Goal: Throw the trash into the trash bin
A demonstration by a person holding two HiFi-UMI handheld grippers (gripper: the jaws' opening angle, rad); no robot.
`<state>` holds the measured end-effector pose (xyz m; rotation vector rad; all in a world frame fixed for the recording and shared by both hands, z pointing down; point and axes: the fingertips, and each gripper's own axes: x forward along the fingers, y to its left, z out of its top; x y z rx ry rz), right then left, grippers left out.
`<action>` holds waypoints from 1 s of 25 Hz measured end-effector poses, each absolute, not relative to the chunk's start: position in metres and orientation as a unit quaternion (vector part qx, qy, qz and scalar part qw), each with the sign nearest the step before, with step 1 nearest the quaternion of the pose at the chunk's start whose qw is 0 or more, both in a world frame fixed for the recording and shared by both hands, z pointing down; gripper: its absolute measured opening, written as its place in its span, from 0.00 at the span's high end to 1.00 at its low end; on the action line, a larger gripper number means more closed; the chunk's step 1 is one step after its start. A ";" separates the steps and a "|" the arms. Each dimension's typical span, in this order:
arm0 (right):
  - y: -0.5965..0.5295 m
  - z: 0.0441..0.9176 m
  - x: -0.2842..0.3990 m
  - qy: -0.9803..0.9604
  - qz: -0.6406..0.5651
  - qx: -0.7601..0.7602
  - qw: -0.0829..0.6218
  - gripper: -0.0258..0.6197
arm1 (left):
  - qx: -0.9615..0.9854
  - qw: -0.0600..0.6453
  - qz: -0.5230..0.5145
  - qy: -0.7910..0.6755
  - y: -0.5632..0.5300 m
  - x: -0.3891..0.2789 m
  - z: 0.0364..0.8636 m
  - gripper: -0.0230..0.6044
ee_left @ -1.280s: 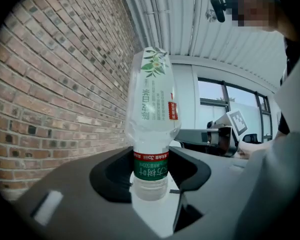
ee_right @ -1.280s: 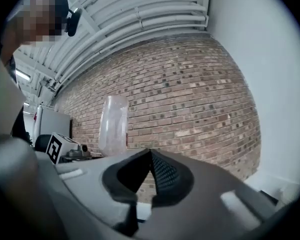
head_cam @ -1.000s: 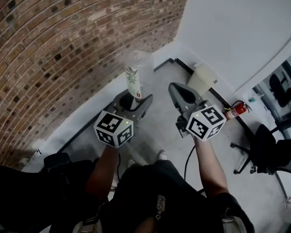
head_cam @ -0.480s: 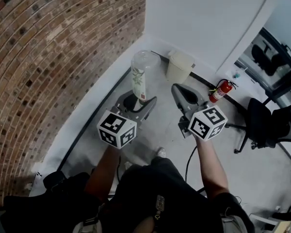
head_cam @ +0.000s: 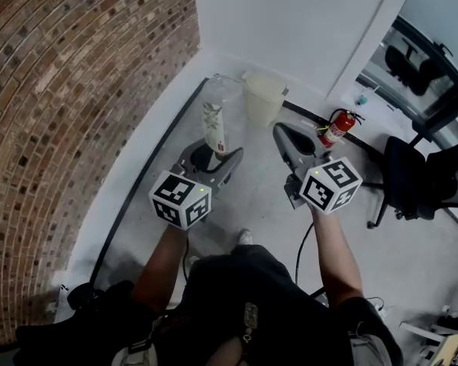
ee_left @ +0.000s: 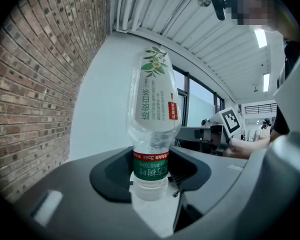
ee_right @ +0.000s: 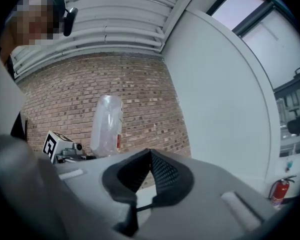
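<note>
A curved red-brown brick wall [head_cam: 69, 90] and a plain white wall [head_cam: 290, 21] meet at a corner above a pale grey concrete floor [head_cam: 248, 197]. One black wheeled office chair [head_cam: 408, 189] stands at the right. On the floor against the white wall sits one cream plastic trash bin [head_cam: 263, 97], with one red fire extinguisher [head_cam: 334, 128] near it on its right. There are two grey hand-held grippers and one clear plastic bottle with a white and green label [head_cam: 216, 117]. The left gripper [head_cam: 210, 158] has its jaws clamped on the bottle's capped neck, so the base points away. In the head view the bottle lies just left of the bin, though it is hard to say whether it is over the rim or short of it. The right gripper [head_cam: 284, 133] has its jaws pressed together with nothing between them. Only the head view shows the bin. The left gripper view [ee_left: 150, 176] alone shows the green band and white cap on the bottle [ee_left: 152, 99], along with ceiling strip lights. The right gripper view [ee_right: 149, 166] shows the bottle [ee_right: 106, 126] against the brick and the extinguisher [ee_right: 277, 191] low at the right.
</note>
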<state>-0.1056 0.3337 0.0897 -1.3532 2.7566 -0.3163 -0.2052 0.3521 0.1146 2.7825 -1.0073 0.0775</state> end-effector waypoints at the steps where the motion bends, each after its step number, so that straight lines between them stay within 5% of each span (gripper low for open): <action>1: 0.329 0.090 -0.096 0.891 -0.102 -0.441 0.028 0.96 | 0.936 0.092 0.027 -0.338 0.346 -0.198 0.116 0.63; 14: 0.251 0.120 -0.015 0.863 -0.131 -0.488 0.023 0.96 | 0.943 0.112 0.058 -0.307 0.257 -0.134 0.142 0.63; 25: 0.111 0.141 0.003 0.846 -0.130 -0.514 -0.048 0.96 | 0.947 0.142 0.053 -0.283 0.111 -0.112 0.187 0.63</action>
